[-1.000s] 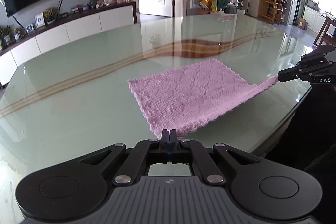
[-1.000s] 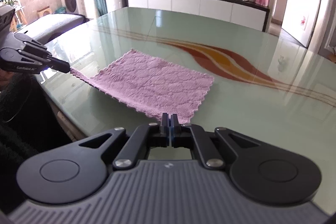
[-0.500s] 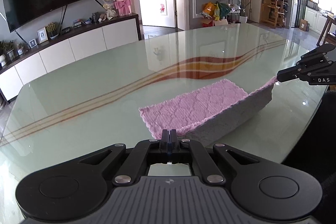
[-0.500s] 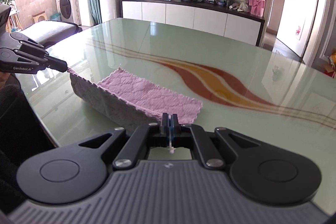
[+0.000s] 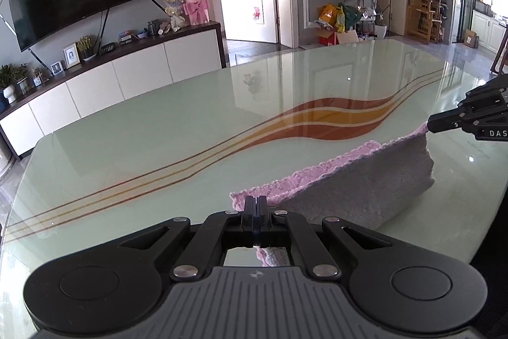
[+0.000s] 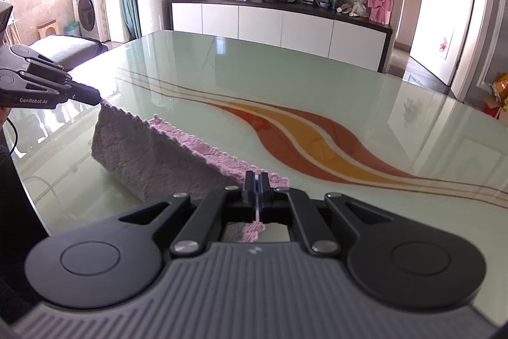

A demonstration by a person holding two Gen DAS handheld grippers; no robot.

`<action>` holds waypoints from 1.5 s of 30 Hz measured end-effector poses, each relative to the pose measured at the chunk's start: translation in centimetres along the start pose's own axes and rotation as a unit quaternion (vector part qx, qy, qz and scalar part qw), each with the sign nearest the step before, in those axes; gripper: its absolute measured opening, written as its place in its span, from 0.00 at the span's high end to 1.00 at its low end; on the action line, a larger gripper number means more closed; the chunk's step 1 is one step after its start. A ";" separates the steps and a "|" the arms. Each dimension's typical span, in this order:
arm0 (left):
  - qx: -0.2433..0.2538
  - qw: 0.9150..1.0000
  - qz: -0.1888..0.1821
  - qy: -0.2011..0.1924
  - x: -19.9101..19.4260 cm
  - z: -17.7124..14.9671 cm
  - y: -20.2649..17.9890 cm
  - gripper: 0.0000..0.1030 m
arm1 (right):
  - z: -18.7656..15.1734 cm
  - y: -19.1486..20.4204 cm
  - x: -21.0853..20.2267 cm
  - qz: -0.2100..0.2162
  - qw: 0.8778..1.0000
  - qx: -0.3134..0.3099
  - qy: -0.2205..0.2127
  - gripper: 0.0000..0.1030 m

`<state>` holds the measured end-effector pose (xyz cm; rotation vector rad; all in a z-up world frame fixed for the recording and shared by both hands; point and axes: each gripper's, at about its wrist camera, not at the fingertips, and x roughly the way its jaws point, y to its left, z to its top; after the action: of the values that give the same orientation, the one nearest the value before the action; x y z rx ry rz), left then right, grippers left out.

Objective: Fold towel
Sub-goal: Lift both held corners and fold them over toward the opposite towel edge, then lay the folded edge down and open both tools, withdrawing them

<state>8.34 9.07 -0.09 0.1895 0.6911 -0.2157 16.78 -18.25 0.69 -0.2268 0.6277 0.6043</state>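
Observation:
A pink towel point(image 5: 355, 193) with a grey underside lies on the glass table, its near edge lifted and curled over toward the far edge. It also shows in the right wrist view point(image 6: 152, 154). My left gripper point(image 5: 254, 201) is shut on one near corner of the towel; it also shows at the left of the right wrist view point(image 6: 93, 99). My right gripper point(image 6: 256, 177) is shut on the other near corner; it also shows at the right of the left wrist view point(image 5: 431, 126). Both hold the edge above the table.
The glass table point(image 5: 158, 135) has a red and orange wave pattern point(image 6: 317, 135). A white sideboard point(image 6: 279, 24) with a TV above stands beyond the far edge. The table's near edge point(image 5: 495, 205) runs close behind the towel.
Both grippers have lifted the towel's near edge and carried it forward over the rest. The grey underside now faces me and less of the pink top shows.

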 end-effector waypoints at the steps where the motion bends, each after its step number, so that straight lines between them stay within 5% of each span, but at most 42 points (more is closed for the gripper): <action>1: -0.001 1.000 -0.001 0.002 0.4 0.1 0.1 1.00 | 0.1 -0.1 0.2 0.000 1.000 0.001 0.001 0.99; 33: 0.005 0.999 0.000 0.050 8.9 0.9 2.2 0.99 | -1.2 -1.5 5.4 -0.017 0.997 0.037 0.060 0.96; 37: -0.005 0.999 0.023 0.040 8.7 0.9 2.6 0.81 | -1.1 -1.8 5.0 -0.031 0.997 0.047 0.046 0.69; 42: -0.013 0.998 0.048 0.027 7.1 0.5 3.2 0.75 | -1.8 -1.7 2.3 -0.046 0.997 0.054 0.021 0.70; 45: -0.024 0.999 0.025 0.012 4.5 0.1 2.0 0.74 | -2.2 0.6 0.5 -0.035 0.999 0.034 0.003 0.73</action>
<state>12.27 10.42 -2.74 0.1642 0.7134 -0.1496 15.64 -18.38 -1.35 -0.1868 0.6418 0.5146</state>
